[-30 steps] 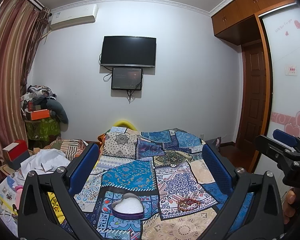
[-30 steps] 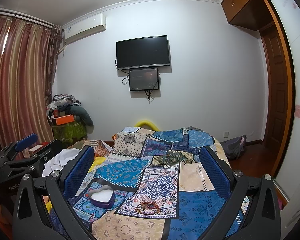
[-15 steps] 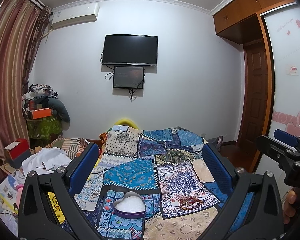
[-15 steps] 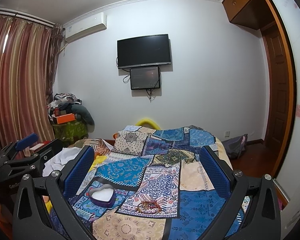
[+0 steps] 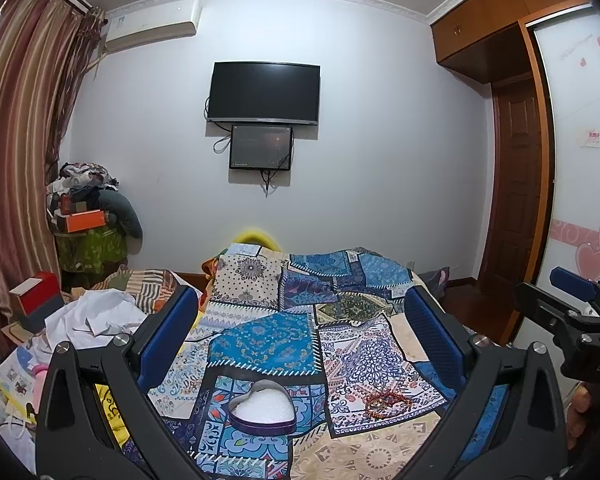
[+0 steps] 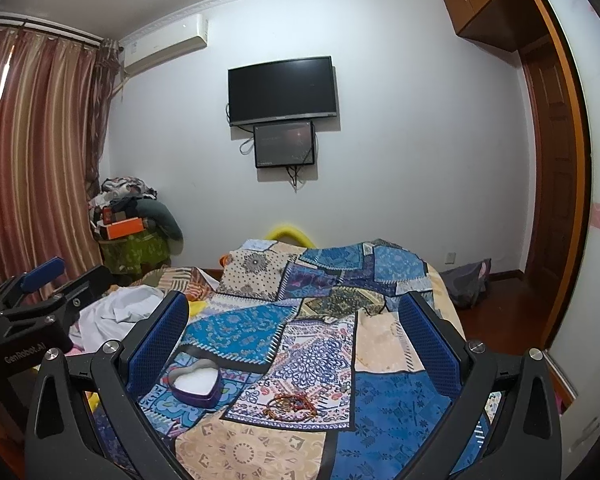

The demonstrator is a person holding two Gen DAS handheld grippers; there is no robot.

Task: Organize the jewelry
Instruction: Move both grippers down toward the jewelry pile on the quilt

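Note:
A purple heart-shaped box (image 5: 263, 407) (image 6: 196, 383) with a white lining lies open on the patchwork bedspread (image 5: 300, 312) (image 6: 380, 412). To its right rests a small heap of reddish beaded jewelry (image 5: 386, 399) (image 6: 290, 405). My left gripper (image 5: 300, 320) hangs open above the bed, nothing between its blue pads, the box below its gap. Further right, my right gripper (image 6: 292, 316) is open and empty too, high over the jewelry. Each gripper shows at the edge of the other's view: the right gripper (image 5: 572, 312) and the left gripper (image 6: 40, 304).
White cloth (image 5: 96, 320) and striped bedding lie at the bed's left. A red box (image 5: 36, 300) and a piled stand (image 5: 88, 232) sit by the curtain. A TV (image 5: 264, 92) hangs on the far wall. A wooden door (image 5: 516, 200) and wardrobe are on the right.
Both views have shifted slightly upward and back, so the box and jewelry sit a little lower in frame. Both grippers stay open.

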